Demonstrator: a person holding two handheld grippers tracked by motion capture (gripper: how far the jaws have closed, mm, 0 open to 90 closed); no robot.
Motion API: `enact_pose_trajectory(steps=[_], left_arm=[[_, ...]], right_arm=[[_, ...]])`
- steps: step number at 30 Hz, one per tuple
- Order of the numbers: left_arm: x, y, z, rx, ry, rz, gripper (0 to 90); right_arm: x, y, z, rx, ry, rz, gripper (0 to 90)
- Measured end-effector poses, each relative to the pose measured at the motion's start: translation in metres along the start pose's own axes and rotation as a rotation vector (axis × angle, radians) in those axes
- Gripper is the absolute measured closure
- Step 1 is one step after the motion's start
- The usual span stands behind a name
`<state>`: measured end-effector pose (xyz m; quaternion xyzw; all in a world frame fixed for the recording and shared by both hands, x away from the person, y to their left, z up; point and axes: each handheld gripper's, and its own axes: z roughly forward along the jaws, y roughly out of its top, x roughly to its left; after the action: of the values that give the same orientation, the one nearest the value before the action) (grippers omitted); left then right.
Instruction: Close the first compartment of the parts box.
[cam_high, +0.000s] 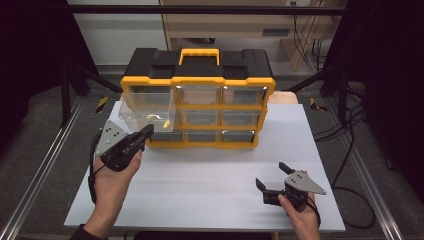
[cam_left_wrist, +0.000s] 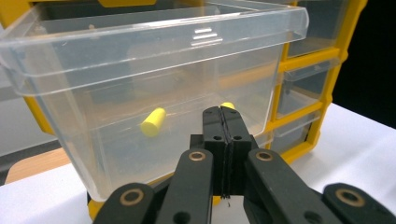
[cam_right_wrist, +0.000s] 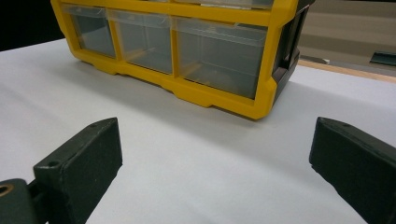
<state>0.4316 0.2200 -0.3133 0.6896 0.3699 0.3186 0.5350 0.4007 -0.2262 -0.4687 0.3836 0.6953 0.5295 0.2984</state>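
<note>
A: Foreground, lower right of the high view: right tongs (cam_high: 268, 181) spread wide, idle over the white table (cam_high: 210, 185). Left tongs (cam_high: 145, 134), mid-left, pressed together, nothing pinched.

B: And the clear drawer (cam_high: 148, 107)?

A: Pulled out of the yellow organizer (cam_high: 220, 107), upper left bay, two yellow pegs (cam_left_wrist: 153, 122) inside. Prob. light, stiff, slick plastic; grip the front lip.
</note>
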Motion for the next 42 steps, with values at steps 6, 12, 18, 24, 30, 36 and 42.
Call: enact_pose_trajectory(steps=[6,12,18,24,30,36,42], left_arm=[[0.003,0.005,0.007,0.01,0.011,0.006,89.4],[0.006,0.008,0.013,0.014,0.033,0.01,89.4],[0.015,0.012,0.018,0.012,0.052,-0.021,89.4],[0.019,0.015,0.022,0.021,0.065,-0.022,89.4],[0.02,0.023,0.027,0.02,0.07,-0.017,89.5],[0.023,0.029,0.028,0.017,0.085,-0.01,89.4],[0.026,0.028,0.031,0.032,0.089,-0.015,89.4]], right_arm=[[0.0,0.0,0.0,0.003,-0.003,0.001,3.0],[0.0,0.001,-0.001,-0.003,-0.002,0.006,3.0],[0.0,0.001,0.0,-0.006,0.002,0.0,3.0],[-0.001,0.001,0.0,-0.005,0.002,0.003,3.0],[-0.001,0.003,-0.001,-0.015,0.002,0.011,3.0],[-0.001,0.002,-0.001,-0.011,0.002,0.013,3.0],[-0.001,0.002,-0.001,-0.013,0.007,0.004,3.0]])
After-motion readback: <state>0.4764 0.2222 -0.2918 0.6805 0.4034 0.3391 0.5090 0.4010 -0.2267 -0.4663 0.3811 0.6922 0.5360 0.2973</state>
